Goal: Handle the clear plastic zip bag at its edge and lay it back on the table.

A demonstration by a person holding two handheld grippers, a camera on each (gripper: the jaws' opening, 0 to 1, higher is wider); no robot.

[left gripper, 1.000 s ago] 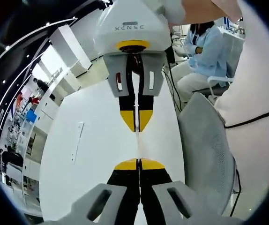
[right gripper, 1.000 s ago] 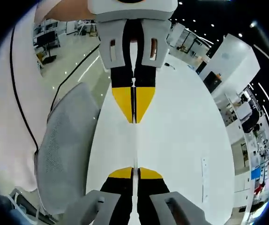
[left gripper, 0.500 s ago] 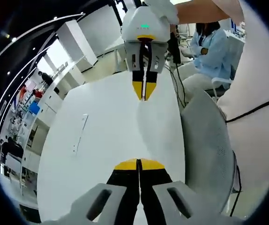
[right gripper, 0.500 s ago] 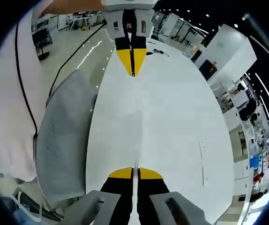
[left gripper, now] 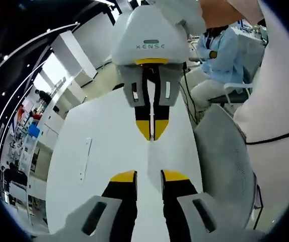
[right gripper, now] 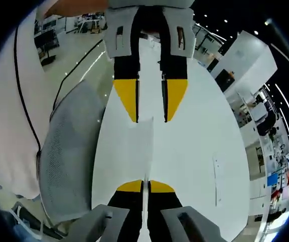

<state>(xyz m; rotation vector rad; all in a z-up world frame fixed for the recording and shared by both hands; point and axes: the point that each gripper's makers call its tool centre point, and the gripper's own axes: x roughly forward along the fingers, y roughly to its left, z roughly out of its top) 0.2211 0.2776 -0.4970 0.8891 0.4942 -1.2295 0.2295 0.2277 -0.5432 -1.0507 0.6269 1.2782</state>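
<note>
left tongs: yellow-tipped, spread apart at the bottom of the left gripper view, nothing between them
right tongs: pressed together, pinching the edge of the clear plastic zip bag
bag: thin see-through sheet hanging edge-on between the two tongs, centre of both views, above the white worktop
chair: grey mesh office chair, just beside the worktop, left in the right gripper view
background: person in light blue, upper right of the left gripper view

"XENSE" stands on the white housing of the right gripper.
</note>
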